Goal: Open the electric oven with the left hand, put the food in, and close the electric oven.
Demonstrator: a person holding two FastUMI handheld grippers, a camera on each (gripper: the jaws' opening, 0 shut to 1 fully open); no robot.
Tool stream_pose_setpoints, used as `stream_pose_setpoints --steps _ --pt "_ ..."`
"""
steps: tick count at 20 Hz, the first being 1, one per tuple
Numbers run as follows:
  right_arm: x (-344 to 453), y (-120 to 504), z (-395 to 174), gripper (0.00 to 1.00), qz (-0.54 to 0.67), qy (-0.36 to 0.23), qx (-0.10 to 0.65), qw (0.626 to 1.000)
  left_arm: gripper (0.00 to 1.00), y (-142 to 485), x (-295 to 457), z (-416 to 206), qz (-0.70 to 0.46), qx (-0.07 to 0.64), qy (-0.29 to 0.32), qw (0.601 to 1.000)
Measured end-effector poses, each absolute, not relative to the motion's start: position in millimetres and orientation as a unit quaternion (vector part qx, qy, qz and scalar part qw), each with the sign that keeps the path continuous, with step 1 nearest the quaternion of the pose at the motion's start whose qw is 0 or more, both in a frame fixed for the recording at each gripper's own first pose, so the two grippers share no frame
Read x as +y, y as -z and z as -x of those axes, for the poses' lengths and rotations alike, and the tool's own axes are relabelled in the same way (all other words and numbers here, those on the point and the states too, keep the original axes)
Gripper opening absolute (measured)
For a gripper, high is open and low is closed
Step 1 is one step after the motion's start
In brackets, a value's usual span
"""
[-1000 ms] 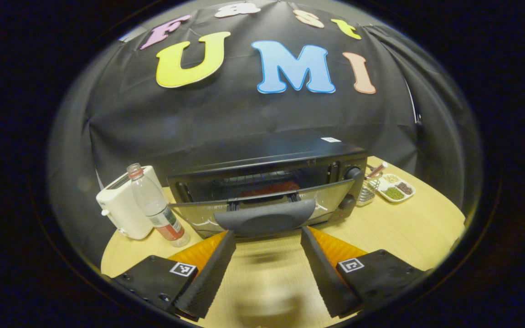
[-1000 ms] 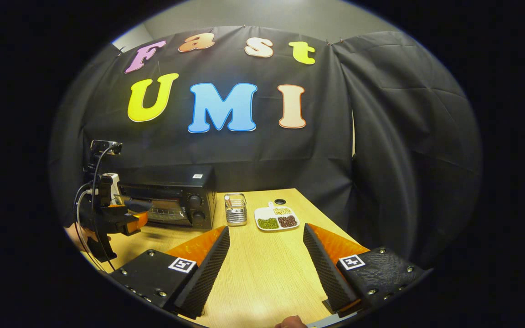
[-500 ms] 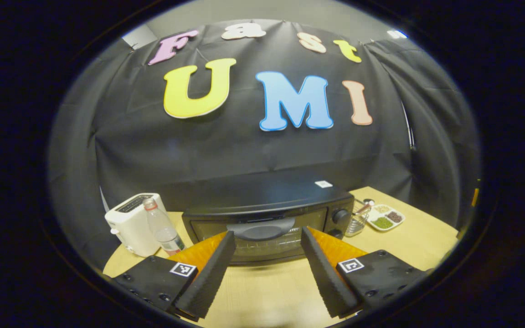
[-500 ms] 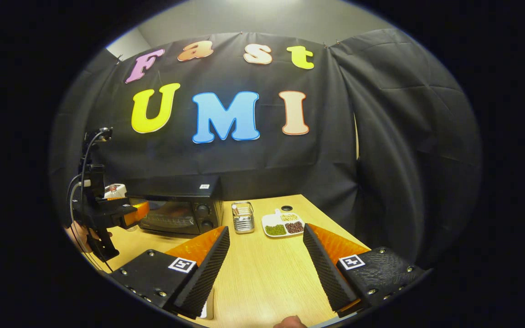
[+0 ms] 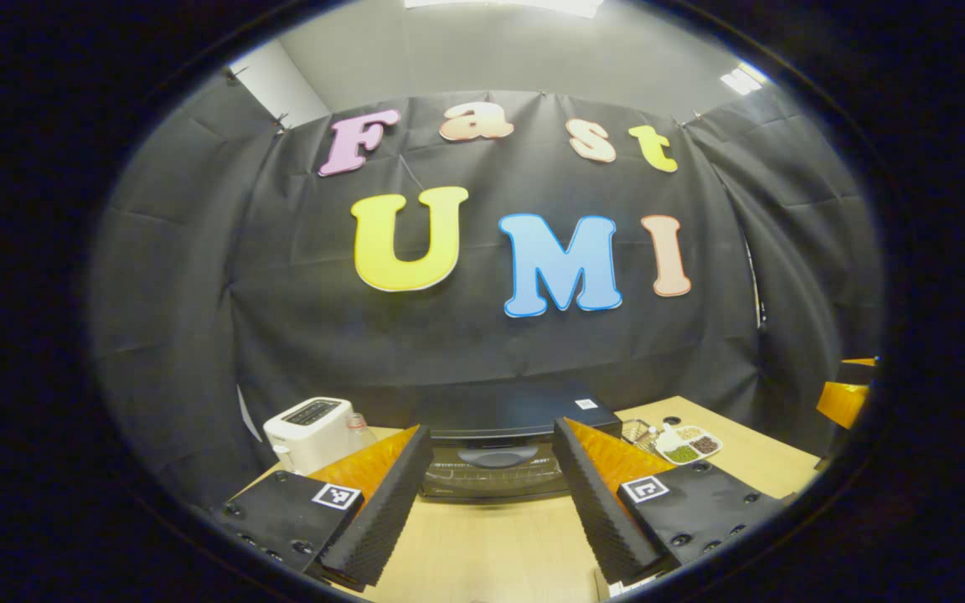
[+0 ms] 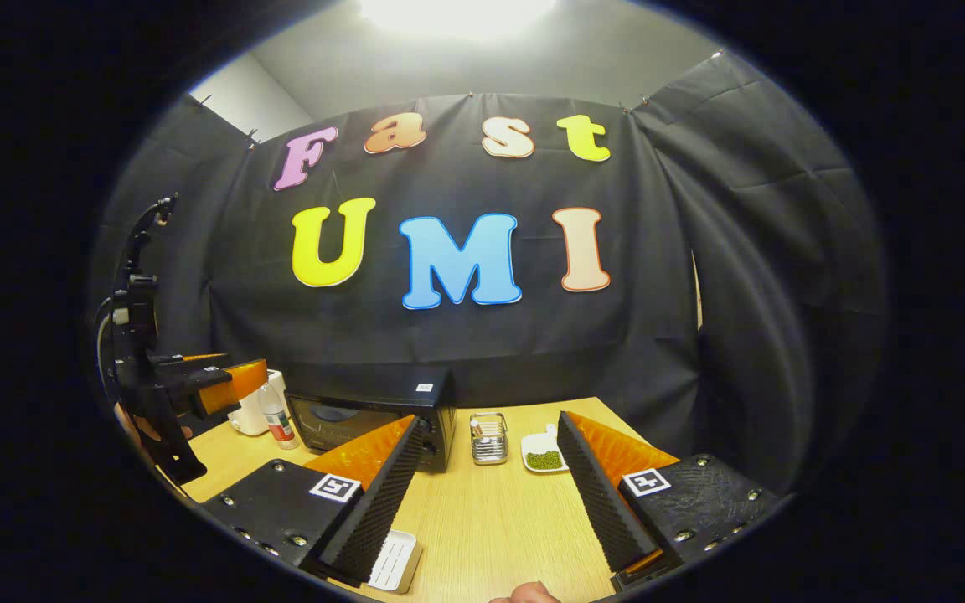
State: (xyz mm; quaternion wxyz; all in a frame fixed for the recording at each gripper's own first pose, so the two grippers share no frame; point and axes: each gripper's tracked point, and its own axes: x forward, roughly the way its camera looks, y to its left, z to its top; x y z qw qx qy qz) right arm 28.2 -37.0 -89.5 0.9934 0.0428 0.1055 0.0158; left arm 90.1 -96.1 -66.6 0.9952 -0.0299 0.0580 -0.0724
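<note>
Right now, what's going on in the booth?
A person holds a gripper in each hand at a wooden table. The oven at the back has its door shut. The left gripper hangs open, apart from the oven, gripping nothing. The right gripper is open and empty too. A toaster stands beside the oven.

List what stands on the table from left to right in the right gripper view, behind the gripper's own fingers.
White toaster → plastic bottle → electric oven → wire basket → dish of green beans.

Black electric oven (image 5: 499,456) on table, door shut, upright.
</note>
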Motion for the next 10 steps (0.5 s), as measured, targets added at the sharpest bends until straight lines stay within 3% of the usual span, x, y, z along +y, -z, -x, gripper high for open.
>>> stream_pose_setpoints --steps 2,5,10 --pt "-35.3 85.0 -20.6 0.98 -0.043 -0.033 0.101 0.993 0.97 57.6 -81.7 -64.3 0.034 0.051 0.052 0.997" --pt "-34.3 76.7 -9.5 0.98 -0.039 -0.048 0.093 0.994 1.00 48.2 -63.8 -26.4 0.040 0.039 0.037 0.998" --pt "-27.1 52.7 9.9 0.98 -0.045 -0.041 0.070 0.996 0.97 36.0 -27.0 24.1 0.027 0.016 0.017 0.999"
